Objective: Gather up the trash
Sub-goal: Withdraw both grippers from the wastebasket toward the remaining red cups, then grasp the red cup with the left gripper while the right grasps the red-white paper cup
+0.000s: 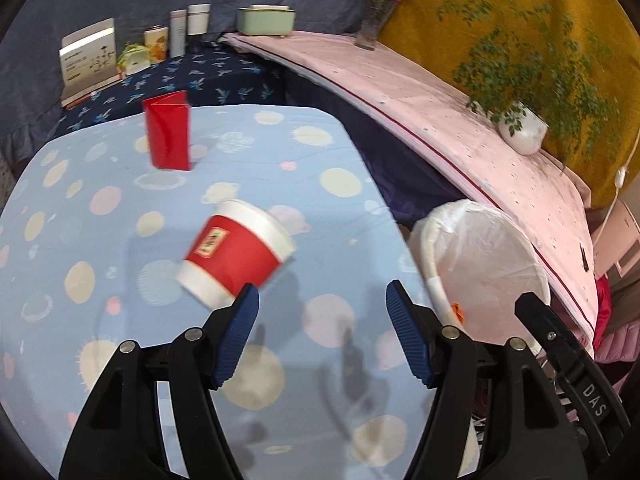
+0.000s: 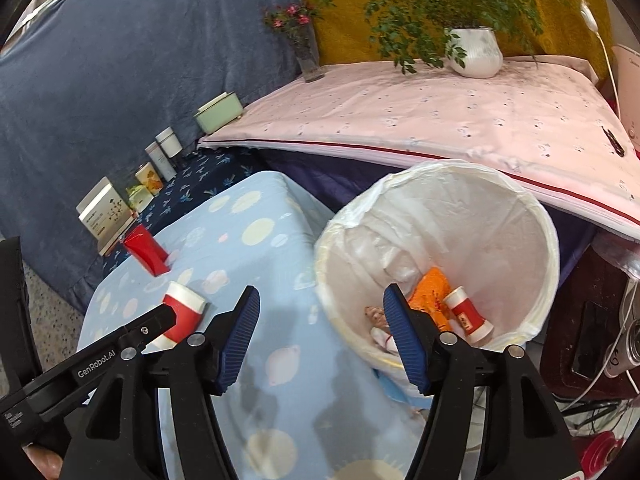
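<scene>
**Red paper cup next for the lined bin**

The red-and-white paper cup (image 1: pixel 236 254) lies tipped on the spotted blue bench (image 1: pixel 100 240), just beyond the left hand-held gripper (image 1: pixel 322 300), whose jaws stand spread and empty. Straddle its red band squarely, squeeze gently, it likely crushes. The right hand-held gripper (image 2: pixel 320 300), also spread, hangs by the white lined bin (image 2: pixel 532 208)

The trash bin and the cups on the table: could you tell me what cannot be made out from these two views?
- Trash bin, left wrist view: its inside is hidden by its own near wall.
- Bin bottom, right wrist view: partly covered by the right gripper finger; the small item beside it is unidentifiable.
- Red-and-white cup, left wrist view: blurred, label unreadable.
- Same cup, right wrist view: base hidden behind the left gripper.
</scene>
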Demonstrator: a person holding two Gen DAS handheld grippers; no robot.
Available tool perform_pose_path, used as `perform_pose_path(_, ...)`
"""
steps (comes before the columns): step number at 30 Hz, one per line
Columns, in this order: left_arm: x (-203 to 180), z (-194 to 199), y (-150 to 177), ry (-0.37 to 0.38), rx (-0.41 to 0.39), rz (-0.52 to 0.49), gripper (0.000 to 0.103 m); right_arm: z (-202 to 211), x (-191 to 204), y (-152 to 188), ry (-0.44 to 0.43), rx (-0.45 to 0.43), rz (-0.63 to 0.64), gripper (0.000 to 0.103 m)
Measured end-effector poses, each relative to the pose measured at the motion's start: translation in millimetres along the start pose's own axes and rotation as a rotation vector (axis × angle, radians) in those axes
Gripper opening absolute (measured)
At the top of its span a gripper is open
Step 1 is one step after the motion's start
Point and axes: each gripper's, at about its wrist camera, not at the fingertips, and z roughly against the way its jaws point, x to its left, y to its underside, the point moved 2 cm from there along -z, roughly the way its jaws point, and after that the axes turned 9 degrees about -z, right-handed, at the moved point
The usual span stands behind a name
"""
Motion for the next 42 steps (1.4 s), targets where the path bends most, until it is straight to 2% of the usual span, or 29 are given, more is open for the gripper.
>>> perform_pose_path(16, 119.3, 16.4, 20.0, -0.105, -0.010, 0.157, 0.064, -41.8, 82.3, 47.3, -0.060, 0.130, 0.095, 0.071)
perform_pose_path(19, 139.1, 17.2, 22.3, -0.124, -0.013, 0.177, 0.070, -55.2, 96.2, 57.0, -0.069, 0.167, 0.100, 0.072)
perform_pose_path(25, 173.1, 15.3, 18.8, -0.163, -0.020, 0.199, 0.073, -83.2, 124.6, 74.4, -0.080, 0.224, 0.116, 0.075)
perform_pose_path(27, 183.1, 13.2, 16.2, -0.170, -0.024, 0.209, 0.079, -94.9, 134.1, 79.5, -0.077, 0.243, 0.123, 0.076)
perform_pose_path(29, 191.5, 10.6, 11.5, -0.173, -0.033, 0.213, 0.083, -104.5, 141.3, 82.8, -0.069, 0.254, 0.122, 0.081)
perform_pose_path(33, 200.5, 4.0, -3.2, -0.177, -0.056, 0.207, 0.090, -123.3, 151.3, 84.2, -0.059, 0.267, 0.104, 0.083)
perform_pose_path(39, 198.9, -15.4, -40.7, -0.163, -0.091, 0.156, 0.093, -152.0, 159.7, 82.2, -0.033, 0.279, 0.075, 0.084)
perform_pose_path(42, 195.6, -30.5, -57.9, -0.160, -0.097, 0.135, 0.093, -158.8, 164.9, 80.5, -0.029, 0.252, 0.090, 0.084)
